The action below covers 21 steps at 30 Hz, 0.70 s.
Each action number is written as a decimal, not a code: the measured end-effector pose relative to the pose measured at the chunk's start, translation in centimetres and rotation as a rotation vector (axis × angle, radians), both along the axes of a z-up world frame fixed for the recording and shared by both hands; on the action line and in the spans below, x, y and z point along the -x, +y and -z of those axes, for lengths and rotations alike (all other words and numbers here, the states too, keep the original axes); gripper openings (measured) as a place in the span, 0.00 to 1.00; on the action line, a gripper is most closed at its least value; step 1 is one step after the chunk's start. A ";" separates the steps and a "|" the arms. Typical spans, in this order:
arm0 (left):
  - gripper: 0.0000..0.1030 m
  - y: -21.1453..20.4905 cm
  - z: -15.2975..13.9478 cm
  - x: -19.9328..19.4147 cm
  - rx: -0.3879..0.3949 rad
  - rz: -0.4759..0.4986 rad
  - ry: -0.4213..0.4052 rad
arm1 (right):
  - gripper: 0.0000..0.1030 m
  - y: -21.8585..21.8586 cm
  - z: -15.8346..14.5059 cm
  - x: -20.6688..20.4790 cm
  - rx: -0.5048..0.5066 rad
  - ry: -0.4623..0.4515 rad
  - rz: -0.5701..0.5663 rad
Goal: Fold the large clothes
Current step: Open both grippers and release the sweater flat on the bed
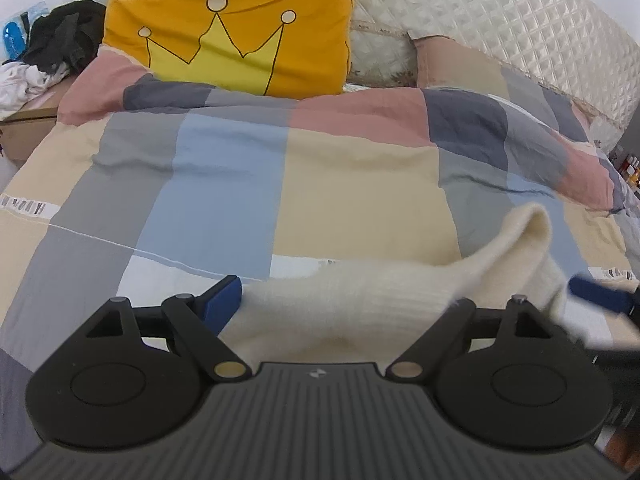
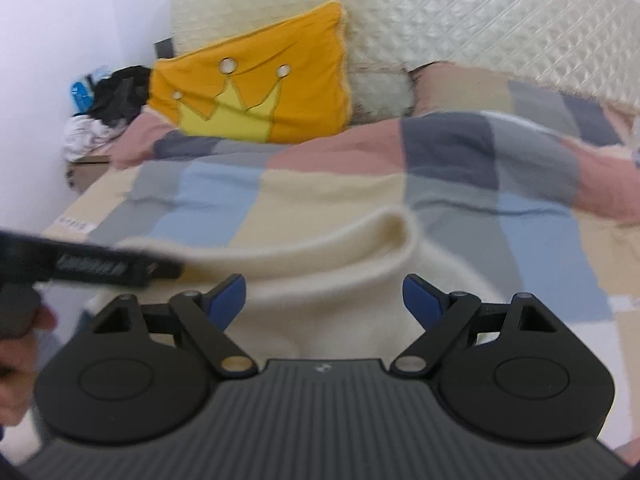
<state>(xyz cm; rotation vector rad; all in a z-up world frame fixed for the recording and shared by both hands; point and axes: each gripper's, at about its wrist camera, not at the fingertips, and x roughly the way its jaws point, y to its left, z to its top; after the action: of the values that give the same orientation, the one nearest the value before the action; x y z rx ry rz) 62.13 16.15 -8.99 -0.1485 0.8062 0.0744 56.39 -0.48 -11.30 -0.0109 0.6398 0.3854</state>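
on the bed: a cream knit garment (image 1: 360, 296) lies across the patchwork duvet (image 1: 240, 168), right at the near edge under both cameras.
garment shape: one rounded fold (image 2: 360, 236) runs across it, doubled over on itself, looks like a first fold already laid down. how much hangs below the cameras, cannot tell.
left tongs (image 1: 352, 300): spread wide, nothing pinched; the one blue pad in view sits beside the knit, the other pad is hidden by it.
right tongs (image 2: 324, 296): wide apart too, blue pads either side of the cream cloth with clear gaps, no grip.
progress call: a fold is in and let go; the bundle is still broad and loose, so i reckon at least another fold and a tidy-up remain.
background: orange crown pillow (image 1: 236, 40) by the quilted headboard (image 1: 500, 20), dark clothes pile (image 1: 60, 40) off to the side, untouched.
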 end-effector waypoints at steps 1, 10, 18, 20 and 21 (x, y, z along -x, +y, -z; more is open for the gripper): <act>0.85 0.0 0.0 0.1 -0.007 0.000 -0.005 | 0.84 0.4 0.4 0.3 0.000 0.003 -0.010; 0.85 1.8 1.4 -2.8 0.039 -0.019 -0.045 | 0.84 4.8 4.5 -2.1 -0.107 -0.004 -0.040; 0.85 4.7 5.1 -10.8 0.085 -0.018 0.007 | 0.85 6.8 9.5 -8.3 -0.193 -0.008 0.010; 0.85 4.7 6.2 -12.4 0.057 0.015 0.029 | 0.85 7.3 10.6 -9.3 -0.177 -0.002 0.016; 0.85 4.5 6.7 -13.3 0.028 0.036 0.042 | 0.86 7.5 11.1 -9.6 -0.165 -0.003 0.019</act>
<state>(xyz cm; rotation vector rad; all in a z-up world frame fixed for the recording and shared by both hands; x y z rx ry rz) 75.39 20.64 -15.68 -0.1589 0.8516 0.0325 66.03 7.04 -22.44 0.1513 0.6028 0.4190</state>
